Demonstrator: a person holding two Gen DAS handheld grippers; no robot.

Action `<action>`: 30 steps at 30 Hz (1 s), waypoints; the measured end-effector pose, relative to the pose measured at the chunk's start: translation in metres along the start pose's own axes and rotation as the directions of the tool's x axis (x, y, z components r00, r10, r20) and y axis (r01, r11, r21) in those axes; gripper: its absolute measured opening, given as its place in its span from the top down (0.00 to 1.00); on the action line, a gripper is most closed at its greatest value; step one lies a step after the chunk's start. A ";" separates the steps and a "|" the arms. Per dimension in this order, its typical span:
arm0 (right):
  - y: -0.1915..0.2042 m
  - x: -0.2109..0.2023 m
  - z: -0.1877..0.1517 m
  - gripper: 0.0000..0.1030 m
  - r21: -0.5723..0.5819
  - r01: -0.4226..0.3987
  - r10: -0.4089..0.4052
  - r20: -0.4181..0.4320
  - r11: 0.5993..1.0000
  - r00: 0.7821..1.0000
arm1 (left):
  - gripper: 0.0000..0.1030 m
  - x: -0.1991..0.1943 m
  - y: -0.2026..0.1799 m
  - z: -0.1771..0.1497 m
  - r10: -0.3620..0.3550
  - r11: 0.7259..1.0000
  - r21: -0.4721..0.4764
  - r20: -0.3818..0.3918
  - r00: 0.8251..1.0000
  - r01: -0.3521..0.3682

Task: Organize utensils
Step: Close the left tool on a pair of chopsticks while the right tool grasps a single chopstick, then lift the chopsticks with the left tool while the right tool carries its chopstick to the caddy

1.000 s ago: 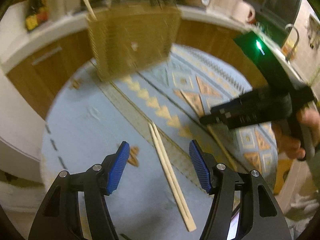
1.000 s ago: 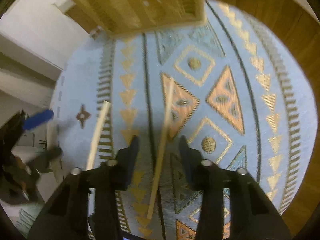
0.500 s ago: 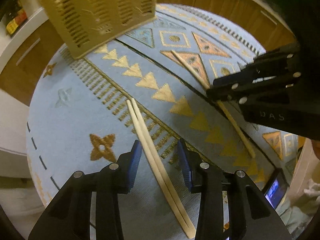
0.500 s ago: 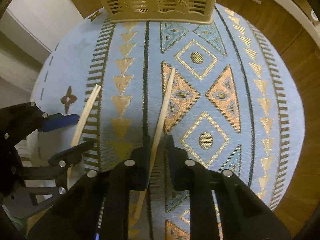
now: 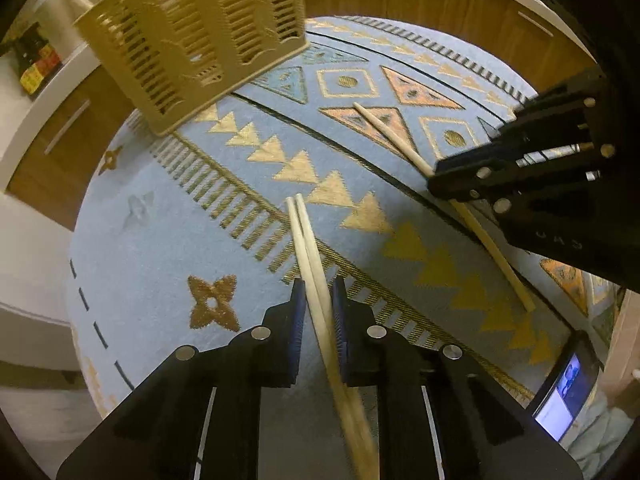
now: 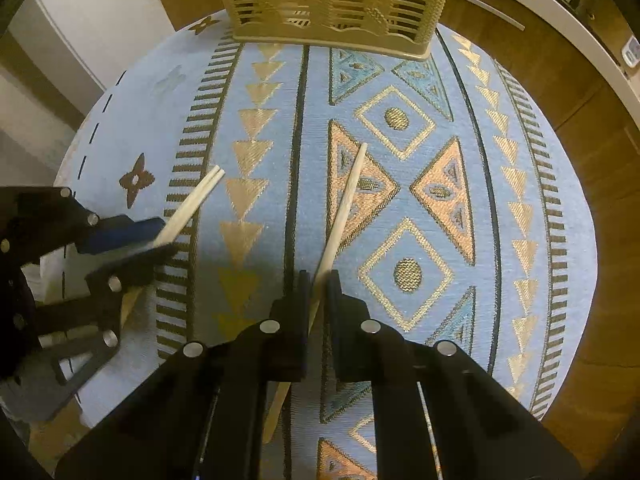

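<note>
- Left wrist view: a pair of chopsticks (image 5: 310, 256) is pinched by the nearly closed left gripper (image 5: 318, 312) on the patterned cloth (image 5: 160, 232); the slotted utensil basket (image 5: 192, 40) is seen beyond.
- Right wrist view: a single chopstick (image 6: 346, 208) is clamped by the right gripper (image 6: 318, 292). Nothing is judged delivered yet.

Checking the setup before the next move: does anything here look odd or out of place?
Only that the chopsticks are split unevenly: the left gripper clamps a pair of chopsticks, while the right gripper pinches a single chopstick. Nothing looks spilled or broken.
</note>
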State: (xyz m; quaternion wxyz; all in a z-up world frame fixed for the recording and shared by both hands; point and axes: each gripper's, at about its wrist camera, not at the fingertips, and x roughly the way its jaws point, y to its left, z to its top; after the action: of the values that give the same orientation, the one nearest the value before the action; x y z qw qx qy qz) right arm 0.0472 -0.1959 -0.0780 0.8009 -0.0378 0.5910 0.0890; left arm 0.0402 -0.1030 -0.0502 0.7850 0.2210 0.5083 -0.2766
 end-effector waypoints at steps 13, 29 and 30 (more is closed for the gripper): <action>-0.010 -0.005 -0.009 0.95 0.025 -0.059 0.059 0.000 0.998 0.998 | 0.90 -0.026 0.030 -0.001 -0.035 0.991 -0.126 0.130 0.991 0.052; -0.043 -0.008 0.002 0.93 0.139 -0.204 0.217 -0.082 0.969 0.973 | 0.90 -0.042 0.048 0.001 -0.085 0.969 -0.206 0.238 0.968 0.135; -0.041 -0.008 0.003 0.93 0.137 -0.194 0.207 -0.089 0.971 0.974 | 0.90 -0.041 0.049 0.000 -0.086 0.968 -0.208 0.239 0.967 0.138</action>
State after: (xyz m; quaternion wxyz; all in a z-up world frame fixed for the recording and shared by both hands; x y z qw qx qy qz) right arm 0.0555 -0.2361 -0.0715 0.7572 0.0689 0.6365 0.1296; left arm 0.0589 -0.0583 -0.0091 0.8411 0.0691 0.4542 -0.2854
